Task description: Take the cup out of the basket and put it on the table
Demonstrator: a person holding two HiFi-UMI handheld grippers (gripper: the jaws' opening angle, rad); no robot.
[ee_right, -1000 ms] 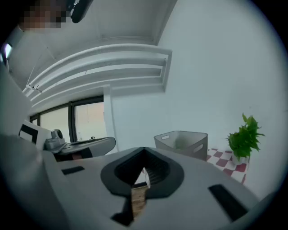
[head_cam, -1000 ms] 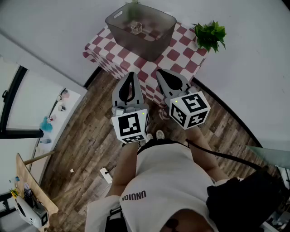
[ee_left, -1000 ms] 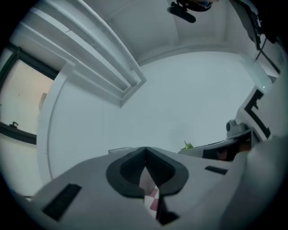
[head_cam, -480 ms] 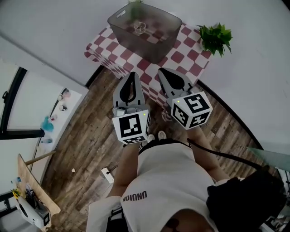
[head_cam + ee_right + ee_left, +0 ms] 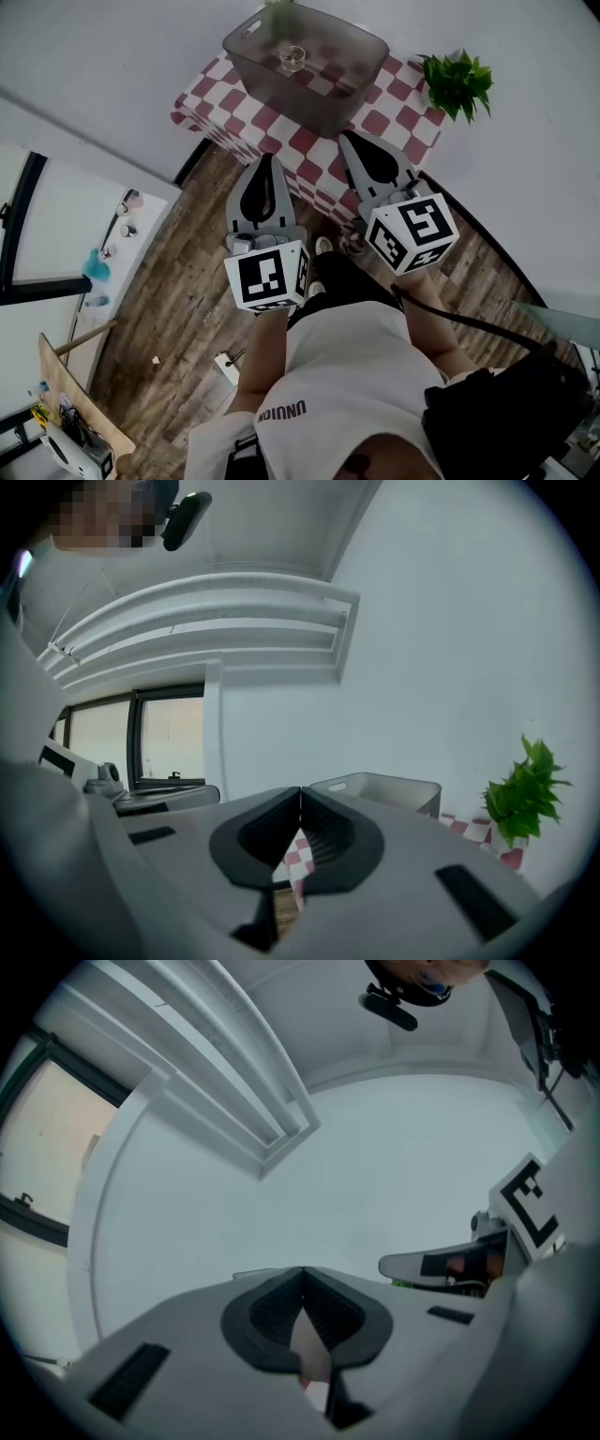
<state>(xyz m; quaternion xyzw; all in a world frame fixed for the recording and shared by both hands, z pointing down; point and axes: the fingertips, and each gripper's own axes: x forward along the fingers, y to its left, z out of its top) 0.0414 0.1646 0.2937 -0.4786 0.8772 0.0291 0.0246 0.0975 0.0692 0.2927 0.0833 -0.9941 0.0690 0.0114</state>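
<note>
The task is at its very first step: the approach. In the head view the cup [image 5: 292, 59], a small clear glass, stands inside the grey basket [image 5: 281, 96] at the top centre of the frame. The basket sits on the table [image 5: 246, 114] with the red and white checked cloth. A green plant [image 5: 459, 82] stands on the same table, at the upper right, apart from the basket.

Both grippers hang in the middle of the frame, over the wooden floor [image 5: 178, 281] and the near edge of the table, well apart from the cup. The left gripper [image 5: 265, 161] has its jaws closed, tip against tip, and its own view shows nothing between them. The right gripper [image 5: 351, 141] is the same: jaws together and empty, and it points toward the basket, which appears just above its tips in the right gripper view.

I judge that nothing is grasped yet. The next move calls for one gripper, probably the right one because it is nearer, to open its jaws, to go over the basket rim and to descend around the cup. The glass is small and smooth, so the jaws must close on its wall gently and squarely.
</note>
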